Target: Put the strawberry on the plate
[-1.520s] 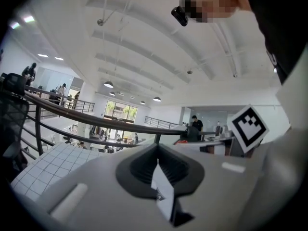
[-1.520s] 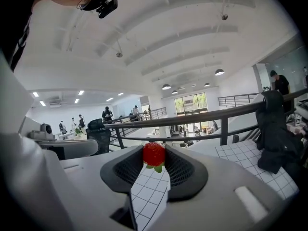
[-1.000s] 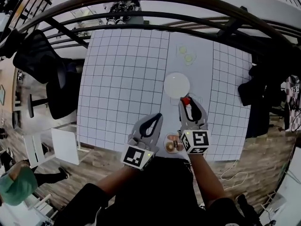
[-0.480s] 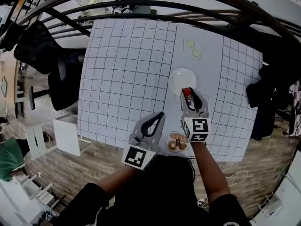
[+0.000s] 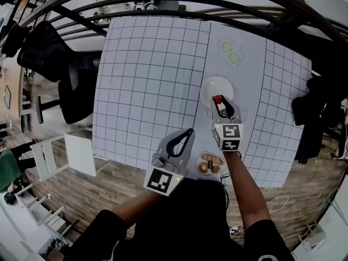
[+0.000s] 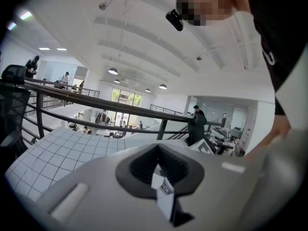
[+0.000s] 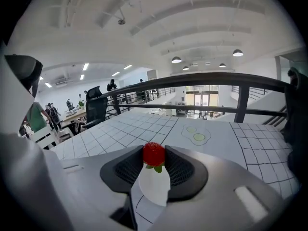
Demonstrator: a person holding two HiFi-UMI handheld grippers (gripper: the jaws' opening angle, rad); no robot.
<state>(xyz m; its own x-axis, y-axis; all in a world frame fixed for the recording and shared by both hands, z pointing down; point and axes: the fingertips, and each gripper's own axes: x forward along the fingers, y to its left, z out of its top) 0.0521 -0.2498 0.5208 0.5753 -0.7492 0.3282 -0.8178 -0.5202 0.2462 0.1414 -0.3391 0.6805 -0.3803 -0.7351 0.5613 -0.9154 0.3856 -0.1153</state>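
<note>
- Red strawberry (image 7: pixel 154 153) is pinched between the jaw tips of the right gripper (image 7: pixel 154 157), right of centre in the head view.
- White plate (image 5: pixel 211 86) lies directly beneath and beyond it on the gridded table (image 5: pixel 147 80).
- Left gripper (image 5: pixel 188 132), at lower centre, has its jaws pressed together and empty.
- A small dish of food (image 5: pixel 210 163) sits between the two grippers.

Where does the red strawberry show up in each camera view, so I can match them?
Head view: the red strawberry is right of centre, at the tip of the right gripper, over the near edge of the white round plate.
Left gripper view: not in it.
Right gripper view: lower centre, pinched between the jaws.
Shared landmark: the white round plate, seen just beneath the strawberry in the right gripper view.
</note>
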